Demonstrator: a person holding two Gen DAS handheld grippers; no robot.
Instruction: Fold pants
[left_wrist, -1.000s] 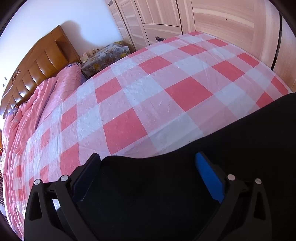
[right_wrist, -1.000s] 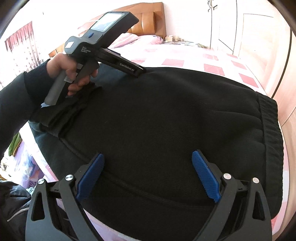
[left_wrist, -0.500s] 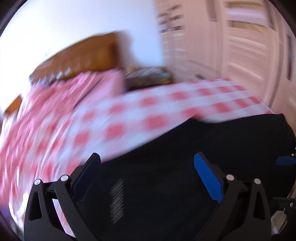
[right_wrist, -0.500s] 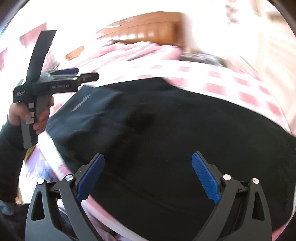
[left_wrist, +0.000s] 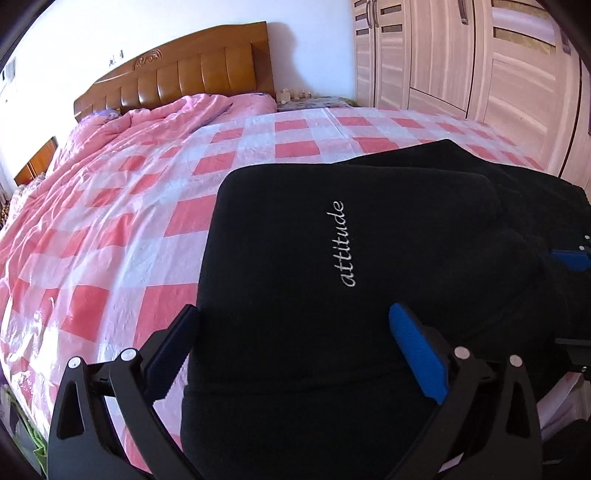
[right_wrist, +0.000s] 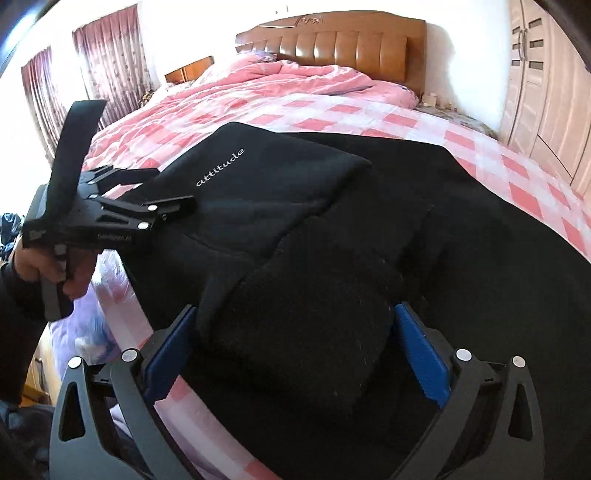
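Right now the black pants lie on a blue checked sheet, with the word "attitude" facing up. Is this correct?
Not quite: the sheet is pink and white checked, not blue, as the left wrist view shows. The black pants do lie on it with "attitude" facing up.

Black pants (left_wrist: 332, 258) folded on bed (left_wrist: 147, 206)

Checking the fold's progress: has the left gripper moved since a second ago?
Yes. In the right wrist view the left gripper has swung from above the pants out past their left edge, away from the headboard.
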